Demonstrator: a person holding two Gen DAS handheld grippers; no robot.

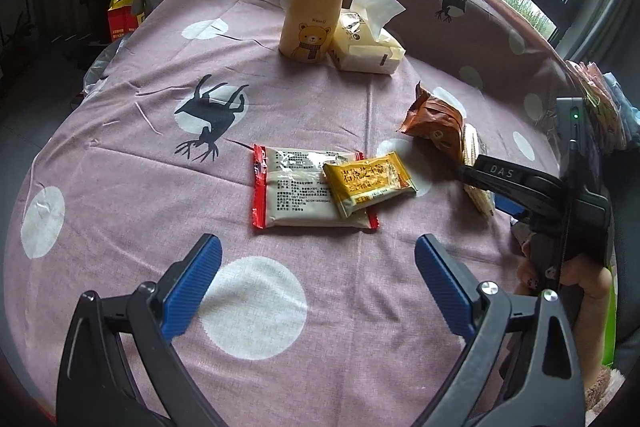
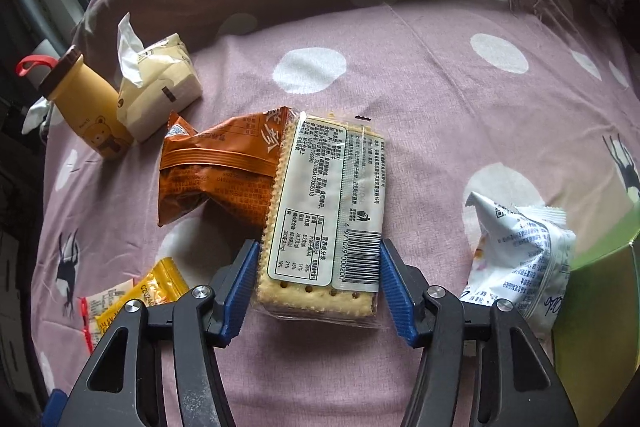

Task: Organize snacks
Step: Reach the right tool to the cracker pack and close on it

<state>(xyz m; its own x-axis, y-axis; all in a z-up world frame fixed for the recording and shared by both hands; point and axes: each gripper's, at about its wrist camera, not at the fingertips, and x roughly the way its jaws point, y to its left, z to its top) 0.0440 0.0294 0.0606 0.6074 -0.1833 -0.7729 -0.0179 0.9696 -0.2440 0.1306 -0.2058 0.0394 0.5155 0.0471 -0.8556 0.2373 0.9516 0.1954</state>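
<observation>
Between the right gripper's (image 2: 316, 281) blue jaws sits the cracker pack (image 2: 320, 211), pads pressed on both long edges: gripped. Its long axis runs straight away from the jaws, barcode end nearest, nutrition label up. Just left beyond lies an orange snack bag (image 2: 216, 167); right, a white packet (image 2: 520, 255). The left gripper (image 1: 318, 287) hangs open, empty, above the spotted tablecloth (image 1: 120, 147), a yellow packet (image 1: 368, 183) ahead atop a red-edged pack (image 1: 296, 195). "DAS" marks the right gripper.

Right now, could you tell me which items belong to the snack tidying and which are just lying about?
Belonging: cracker pack, orange packet, yellow packet, red-edged packet, white packet.
Lying about: bear bottle, tissue pack.
</observation>
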